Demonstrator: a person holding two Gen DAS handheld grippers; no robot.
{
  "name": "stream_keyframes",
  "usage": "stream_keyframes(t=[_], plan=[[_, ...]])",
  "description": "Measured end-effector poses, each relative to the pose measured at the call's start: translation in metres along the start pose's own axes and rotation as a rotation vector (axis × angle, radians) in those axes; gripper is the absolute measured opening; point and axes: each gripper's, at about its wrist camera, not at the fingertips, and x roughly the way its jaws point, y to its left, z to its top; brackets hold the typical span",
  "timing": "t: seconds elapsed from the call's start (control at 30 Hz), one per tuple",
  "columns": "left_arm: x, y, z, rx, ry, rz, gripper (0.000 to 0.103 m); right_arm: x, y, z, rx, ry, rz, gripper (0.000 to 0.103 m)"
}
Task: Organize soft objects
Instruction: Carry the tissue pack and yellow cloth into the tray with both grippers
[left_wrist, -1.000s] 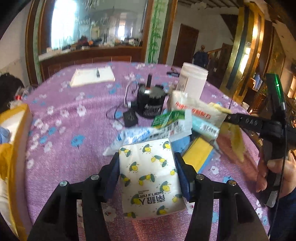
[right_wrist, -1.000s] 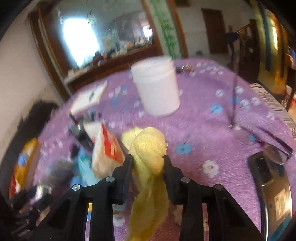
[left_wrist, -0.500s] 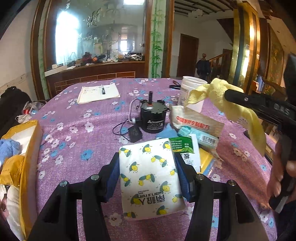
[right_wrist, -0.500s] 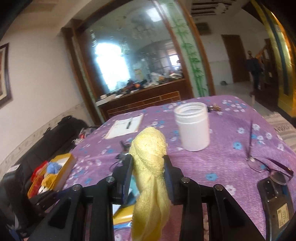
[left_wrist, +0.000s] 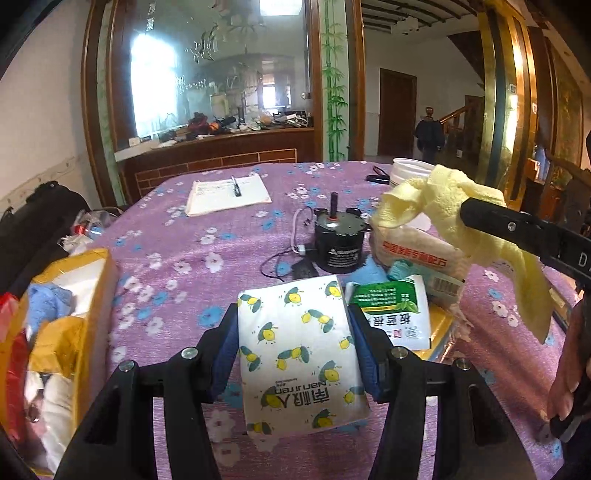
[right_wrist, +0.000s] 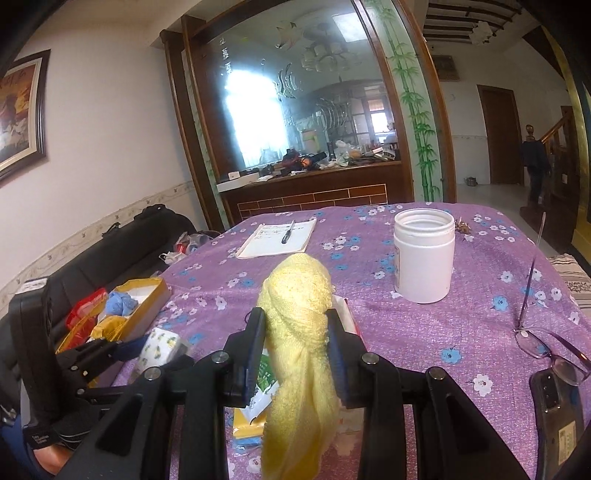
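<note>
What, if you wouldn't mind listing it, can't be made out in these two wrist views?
- Right view: the packets beneath the yellow towel are mostly hidden by it and the right gripper.
- Left view: the box is cut off by the left edge.
- Left view: the white jar sits behind the towel.
- Right view: the notepad writing is too small.

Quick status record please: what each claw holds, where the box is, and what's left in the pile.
left claw: shut on white tissue pack with lemon print, lifted off the table
right claw: shut on yellow terry cloth, tail hanging down
destination: open yellow cardboard box at table's left edge, blue cloth inside
pile left: green-and-white sachet, white packet with red print
table cover: purple floral tablecloth
</note>
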Motion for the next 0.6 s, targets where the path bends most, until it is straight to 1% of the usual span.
stream_keyframes(t=[0.1, 0.33, 0.53, 0.6], plan=[[-0.006, 0.000, -0.001, 0.020, -0.018, 0.021, 0.055, 0.001, 0.003, -0.002, -0.015, 0.001, -0.003, 0.035], [-0.022, 0.004, -0.001, 0.031, -0.050, 0.035, 0.055, 0.000, 0.008, 0.001, -0.023, 0.009, -0.006, 0.035], [-0.033, 0.013, -0.003, 0.026, -0.068, 0.048, 0.056, -0.010, 0.034, 0.000, -0.032, 0.016, 0.014, 0.035], [-0.036, 0.015, -0.003, 0.022, -0.073, 0.051, 0.056, -0.013, 0.044, -0.003, -0.033, 0.020, 0.039, 0.035]])
